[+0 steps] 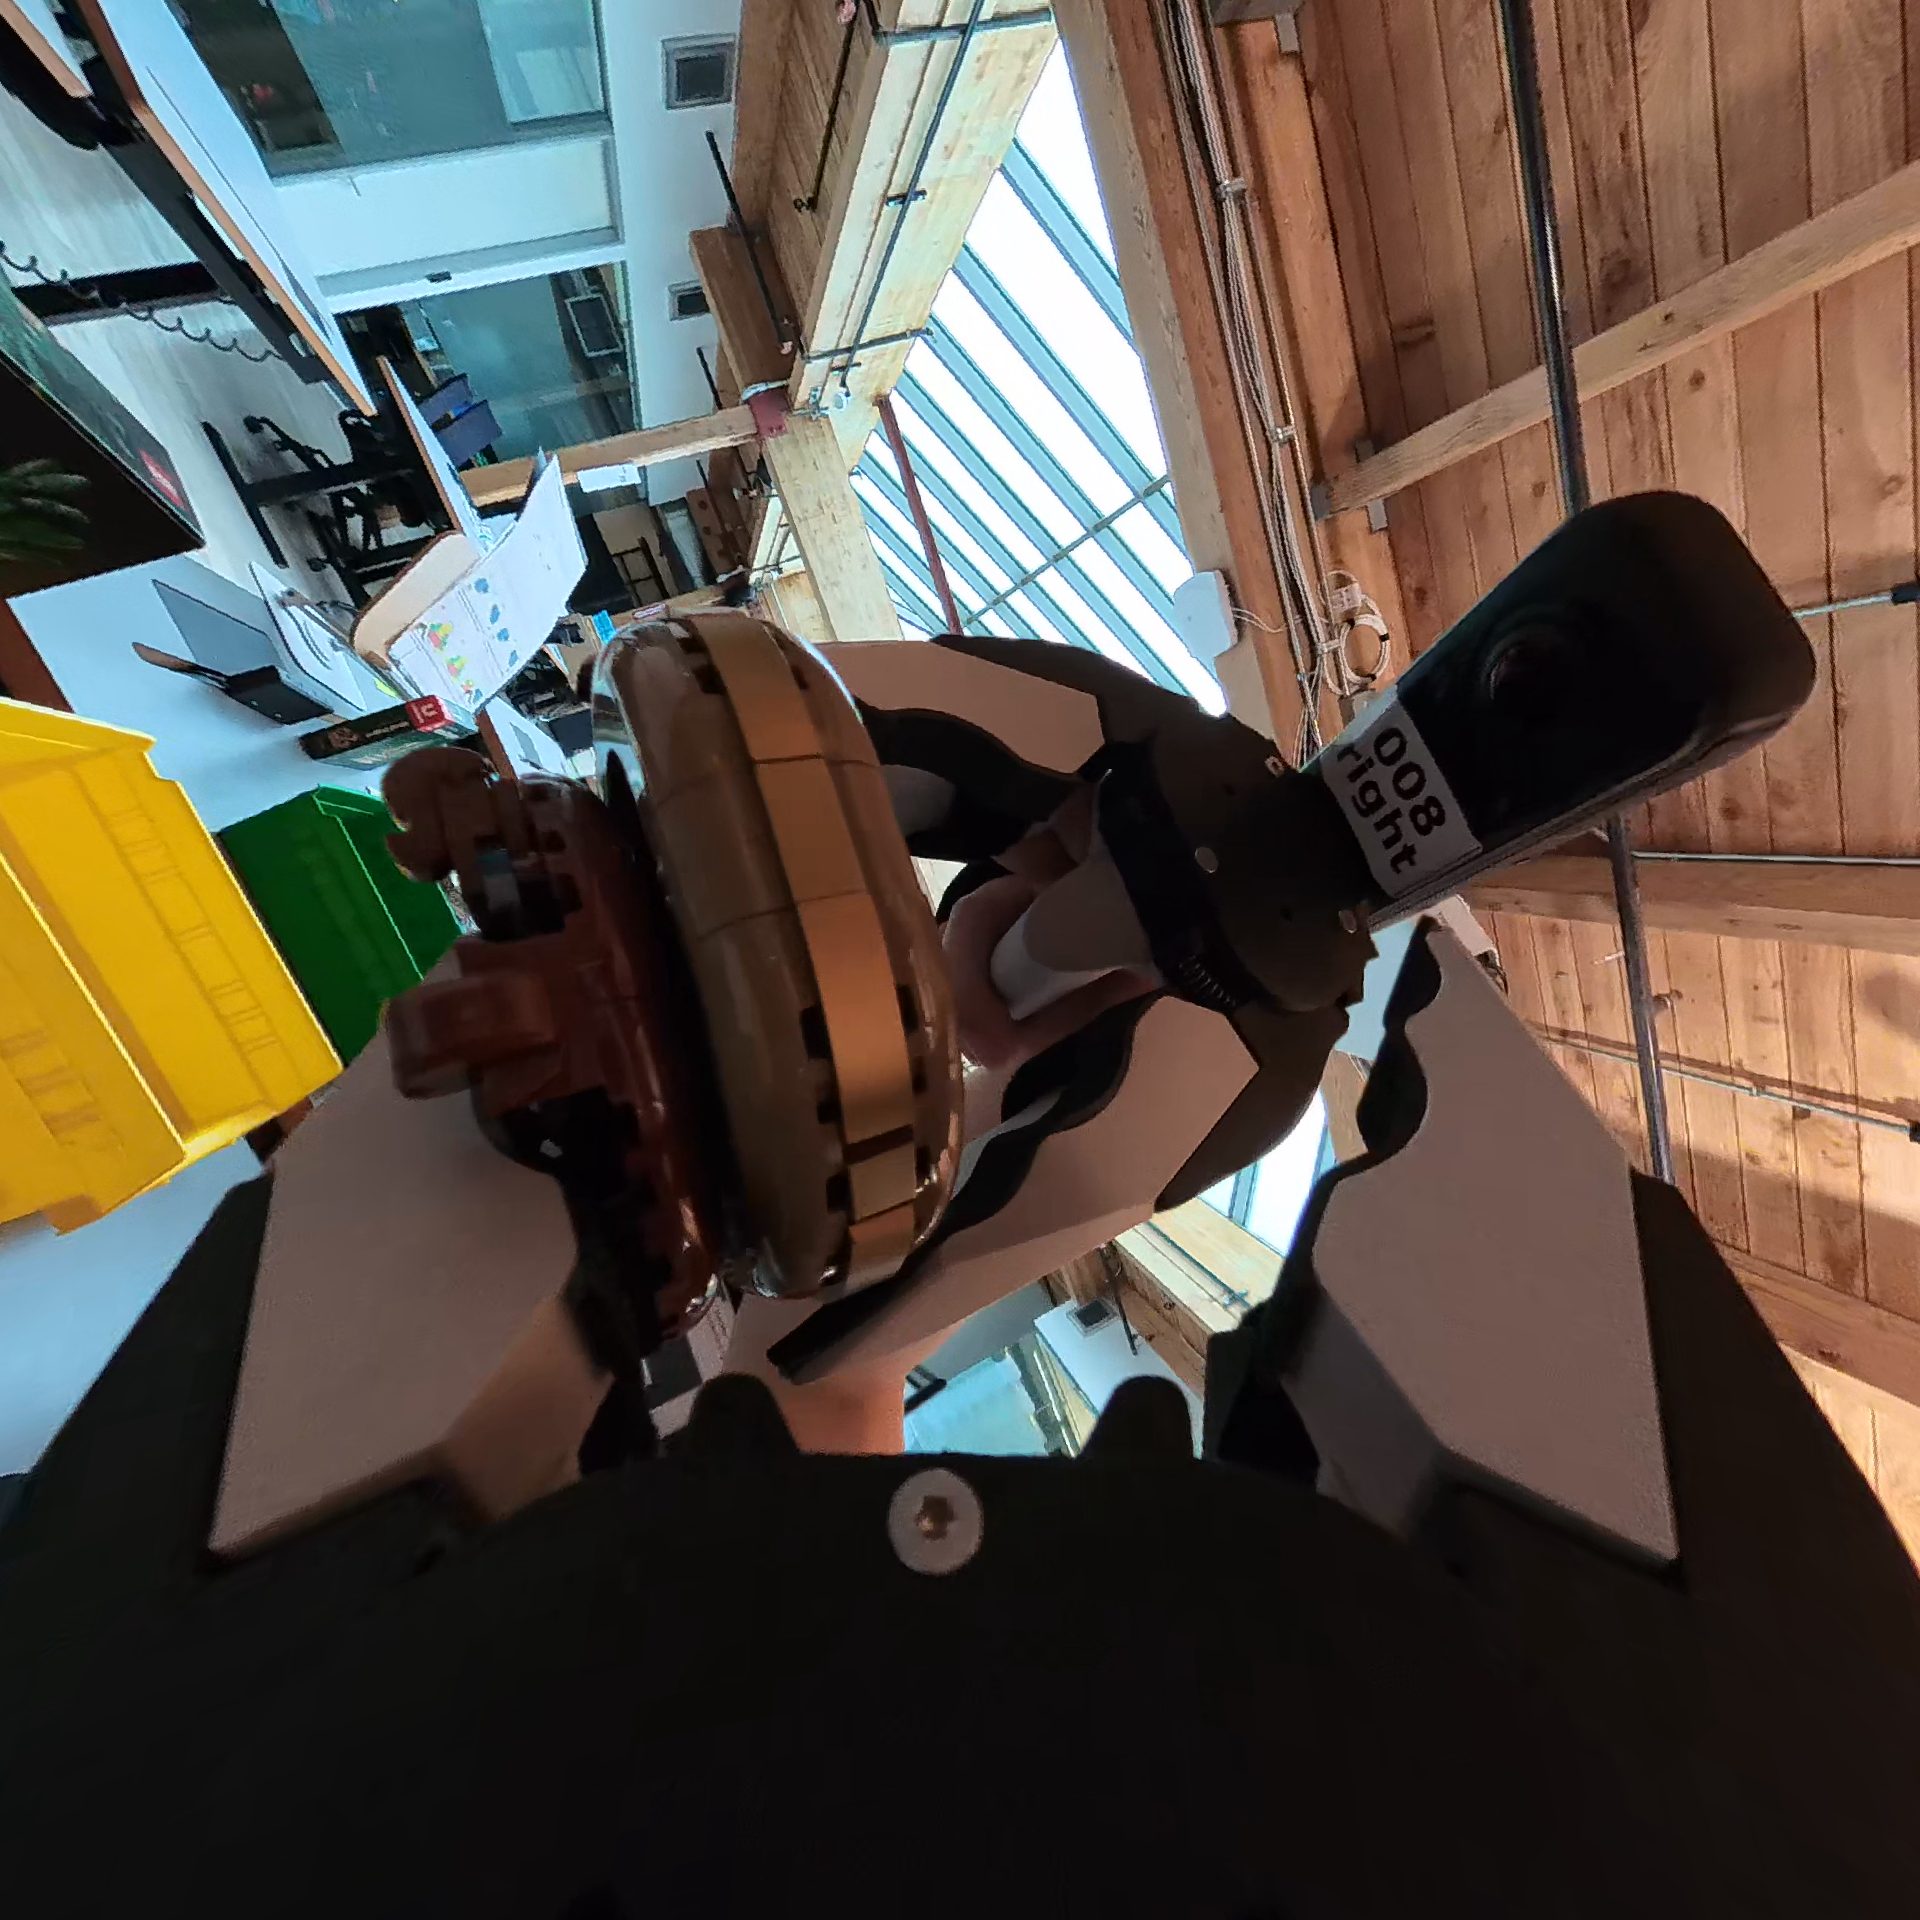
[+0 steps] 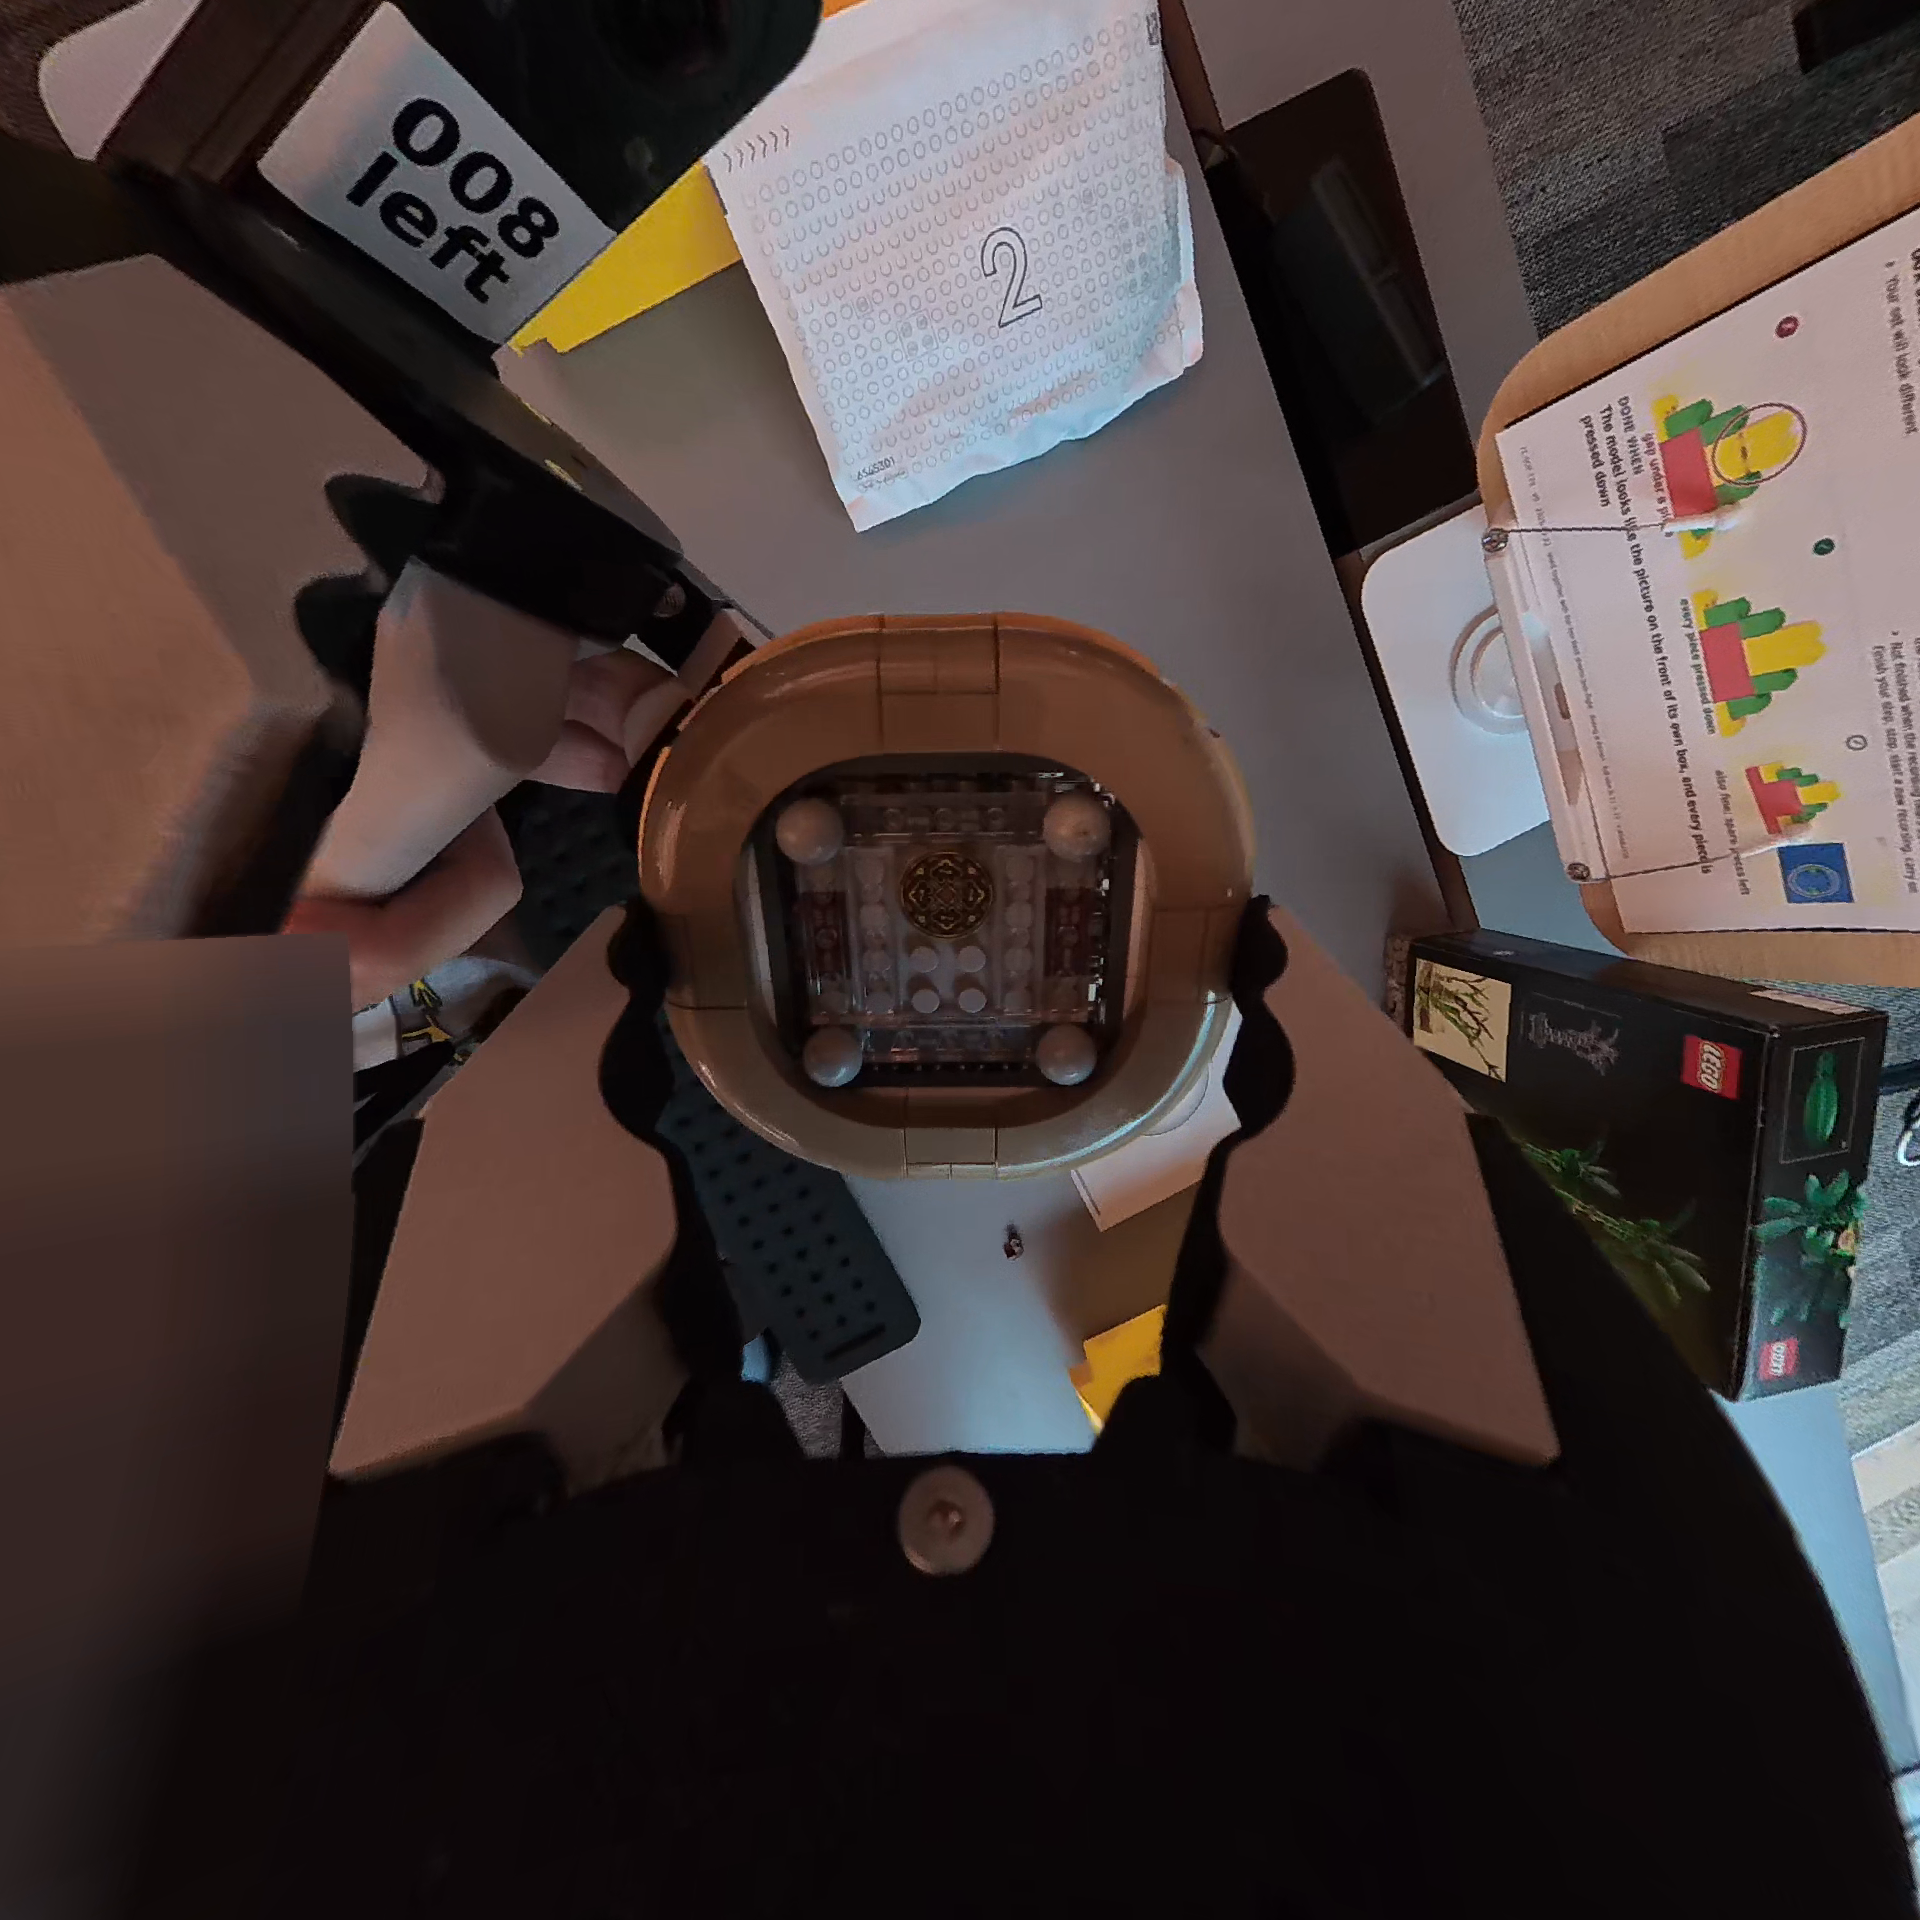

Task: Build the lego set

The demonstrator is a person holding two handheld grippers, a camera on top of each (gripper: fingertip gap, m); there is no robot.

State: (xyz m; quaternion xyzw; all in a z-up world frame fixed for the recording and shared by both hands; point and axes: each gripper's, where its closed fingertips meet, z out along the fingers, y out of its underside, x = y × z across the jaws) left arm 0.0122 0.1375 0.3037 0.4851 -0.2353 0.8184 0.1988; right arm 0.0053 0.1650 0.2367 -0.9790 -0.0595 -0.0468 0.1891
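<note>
A round tan lego pot (image 2: 940,686) is held in the air with its underside toward the right wrist view, showing grey round feet and a gold tile. My right gripper (image 2: 943,935) is shut on the pot, one finger on each side of its rim. In the left wrist view the pot (image 1: 821,935) is seen edge-on, with a brown lego build (image 1: 499,997) on its top side and the right gripper's fingers (image 1: 997,696) clamping it. My left gripper (image 1: 904,1039) is open. Its left finger lies beside the brown build and its right finger stands well clear.
On the table (image 2: 644,468) lie a white numbered paper bag (image 2: 966,281), a black lego box (image 2: 1683,1164) and an instruction sheet (image 2: 1745,623) on a wooden board. A dark perforated strap (image 2: 790,1247) hangs under the pot. A yellow bin (image 1: 125,987) and a green bin (image 1: 322,914) stand at the left.
</note>
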